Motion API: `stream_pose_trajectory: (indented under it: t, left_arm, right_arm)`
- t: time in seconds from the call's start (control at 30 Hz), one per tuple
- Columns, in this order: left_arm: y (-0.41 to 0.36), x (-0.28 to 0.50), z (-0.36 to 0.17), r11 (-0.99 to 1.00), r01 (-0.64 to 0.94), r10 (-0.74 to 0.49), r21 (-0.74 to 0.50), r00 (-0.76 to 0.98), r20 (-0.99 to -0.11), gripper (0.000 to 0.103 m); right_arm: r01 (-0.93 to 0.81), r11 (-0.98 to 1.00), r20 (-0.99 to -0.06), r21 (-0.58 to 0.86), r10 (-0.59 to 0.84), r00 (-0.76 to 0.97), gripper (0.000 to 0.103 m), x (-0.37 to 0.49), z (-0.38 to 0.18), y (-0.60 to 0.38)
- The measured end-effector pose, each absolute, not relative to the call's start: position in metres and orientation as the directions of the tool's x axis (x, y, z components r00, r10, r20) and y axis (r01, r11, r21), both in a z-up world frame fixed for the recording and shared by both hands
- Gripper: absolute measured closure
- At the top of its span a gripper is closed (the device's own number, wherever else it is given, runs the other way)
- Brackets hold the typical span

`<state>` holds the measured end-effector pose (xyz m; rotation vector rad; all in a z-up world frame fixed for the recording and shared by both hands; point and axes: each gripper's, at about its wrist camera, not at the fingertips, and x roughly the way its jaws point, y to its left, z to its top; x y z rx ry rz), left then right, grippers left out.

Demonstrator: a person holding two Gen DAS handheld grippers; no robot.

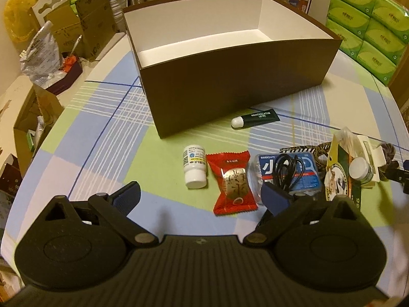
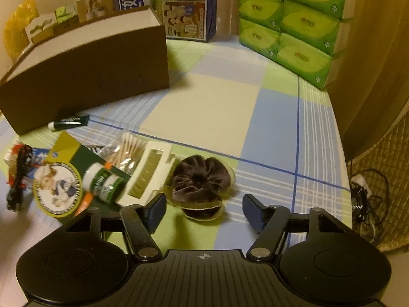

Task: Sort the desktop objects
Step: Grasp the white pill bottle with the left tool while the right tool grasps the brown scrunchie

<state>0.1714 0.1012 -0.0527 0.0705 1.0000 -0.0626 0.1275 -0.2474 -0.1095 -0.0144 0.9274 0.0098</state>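
An open brown box (image 1: 230,76) with a white inside stands on the checked tablecloth; it also shows in the right wrist view (image 2: 89,69). A dark green tube (image 1: 255,118) lies at its front. My left gripper (image 1: 202,199) is open and empty, low over a red snack packet (image 1: 234,186), with a white pill bottle (image 1: 194,170) to its left and a blue pack with a black cable (image 1: 288,174) to its right. My right gripper (image 2: 204,212) is open and empty just before a dark velvet scrunchie (image 2: 202,179). A white holder (image 2: 150,174) and a green bottle (image 2: 104,181) lie to its left.
Green tissue packs (image 2: 294,23) are stacked at the table's far right. Printed cartons (image 2: 186,5) stand behind the box. Cardboard boxes and bags (image 1: 51,41) crowd the left. A bag of cotton swabs (image 2: 125,148) and a green printed card (image 2: 61,186) lie among the clutter.
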Motion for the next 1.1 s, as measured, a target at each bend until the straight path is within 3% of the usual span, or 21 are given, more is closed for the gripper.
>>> stream_pose_trajectory:
  t: [0.17,0.23,0.4,0.57,0.67,0.73,0.87,0.93,1.1]
  left_arm:
    - [0.108,0.179,-0.058,0.994,0.101,-0.028,0.031,0.532,-0.846,0.006]
    - [0.112,0.181,-0.059,0.994,0.107,-0.033,0.028,0.529,-0.848,0.007]
    - [0.118,0.187,-0.063,0.992,0.126,-0.044,0.026,0.521,-0.852,0.009]
    - [0.123,0.191,-0.066,0.99,0.143,-0.059,0.019,0.52,-0.852,0.011]
    - [0.124,0.196,-0.071,0.987,0.156,-0.058,0.027,0.516,-0.855,0.021]
    - [0.125,0.199,-0.075,0.986,0.167,-0.062,0.028,0.511,-0.858,0.036]
    - [0.128,0.206,-0.082,0.983,0.182,-0.08,0.014,0.501,-0.862,0.044]
    - [0.127,0.211,-0.085,0.98,0.199,-0.088,0.015,0.5,-0.861,0.054]
    - [0.123,0.223,-0.092,0.972,0.235,-0.101,0.023,0.501,-0.86,0.063]
  right_arm:
    - [-0.033,0.999,-0.797,-0.026,0.0,0.603,0.054,0.136,-0.118,-0.245]
    - [-0.037,0.999,-0.795,-0.029,0.0,0.607,0.065,0.139,-0.121,-0.245]
    - [-0.028,0.999,-0.795,-0.03,-0.007,0.607,0.072,0.14,-0.122,-0.247]
    - [0.004,1.0,-0.802,-0.014,-0.014,0.597,0.072,0.139,-0.12,-0.253]
    - [0.027,1.0,-0.805,-0.011,-0.025,0.593,0.072,0.136,-0.119,-0.258]
    - [0.042,0.999,-0.806,-0.003,-0.027,0.591,0.072,0.135,-0.118,-0.261]
    - [0.061,0.998,-0.808,0.003,-0.034,0.589,0.072,0.132,-0.117,-0.264]
    - [0.065,0.998,-0.808,0.003,-0.036,0.589,0.072,0.13,-0.118,-0.264]
    - [0.074,0.997,-0.807,0.001,-0.043,0.588,0.072,0.13,-0.118,-0.262]
